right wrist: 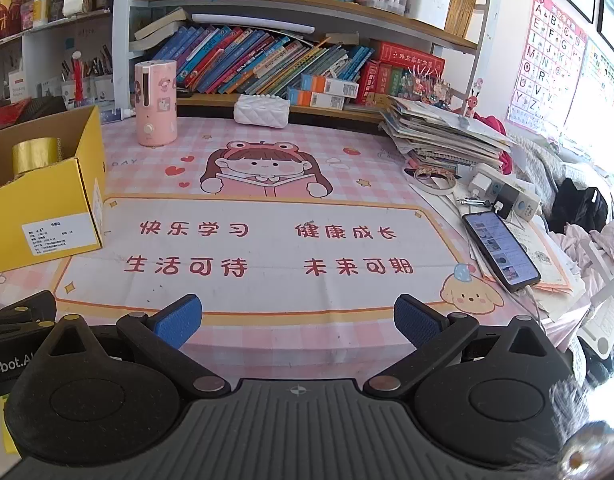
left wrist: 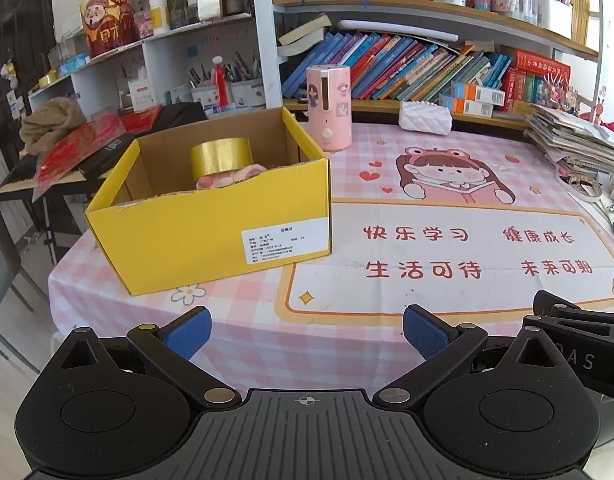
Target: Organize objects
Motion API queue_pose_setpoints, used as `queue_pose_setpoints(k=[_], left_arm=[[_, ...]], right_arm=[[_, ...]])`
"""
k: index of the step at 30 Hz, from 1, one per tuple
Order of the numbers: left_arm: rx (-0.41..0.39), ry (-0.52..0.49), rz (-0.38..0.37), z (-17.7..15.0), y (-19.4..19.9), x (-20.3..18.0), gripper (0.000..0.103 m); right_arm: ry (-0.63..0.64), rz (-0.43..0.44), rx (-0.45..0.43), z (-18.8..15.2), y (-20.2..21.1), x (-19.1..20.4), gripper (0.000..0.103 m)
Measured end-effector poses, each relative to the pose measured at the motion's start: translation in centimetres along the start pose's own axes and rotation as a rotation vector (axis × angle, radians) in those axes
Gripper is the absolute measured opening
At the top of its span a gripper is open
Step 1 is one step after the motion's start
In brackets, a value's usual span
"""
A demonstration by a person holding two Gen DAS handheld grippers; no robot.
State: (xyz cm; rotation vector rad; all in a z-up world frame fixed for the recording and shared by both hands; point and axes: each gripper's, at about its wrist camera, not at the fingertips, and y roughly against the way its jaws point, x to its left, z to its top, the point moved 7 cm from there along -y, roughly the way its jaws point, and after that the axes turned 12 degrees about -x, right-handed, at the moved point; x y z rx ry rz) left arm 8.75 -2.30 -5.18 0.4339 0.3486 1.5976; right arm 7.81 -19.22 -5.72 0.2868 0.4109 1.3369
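A yellow cardboard box [left wrist: 211, 236] stands open on the left of the pink checked table; in the right wrist view the yellow cardboard box [right wrist: 43, 216] sits at the left edge. Inside it a gold tape roll [left wrist: 221, 157] stands on a pink item [left wrist: 231, 178]; the gold tape roll [right wrist: 35, 155] also shows from the right. My left gripper [left wrist: 305, 334] hovers open near the table's front edge, in front of the box, with nothing between its blue pads [left wrist: 189, 336]. My right gripper [right wrist: 297, 324] is open too, empty, over the front of the printed mat [right wrist: 267, 248].
A pink cylindrical appliance [left wrist: 329, 106] and a white quilted pouch [left wrist: 425, 117] stand at the back by the bookshelf. On the right lie a paper stack [right wrist: 439, 132], a tape ring [right wrist: 435, 179], chargers [right wrist: 503, 196] and a lit phone [right wrist: 501, 250].
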Motion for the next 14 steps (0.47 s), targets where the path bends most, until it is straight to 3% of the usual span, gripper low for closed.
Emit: queue_pose_setpoints(k=[14], left_arm=[[0.009, -0.004, -0.004, -0.09, -0.53, 0.11, 0.102]], right_arm=[[0.003, -0.005, 0.005, 0.06, -0.12, 0.14, 0.103]])
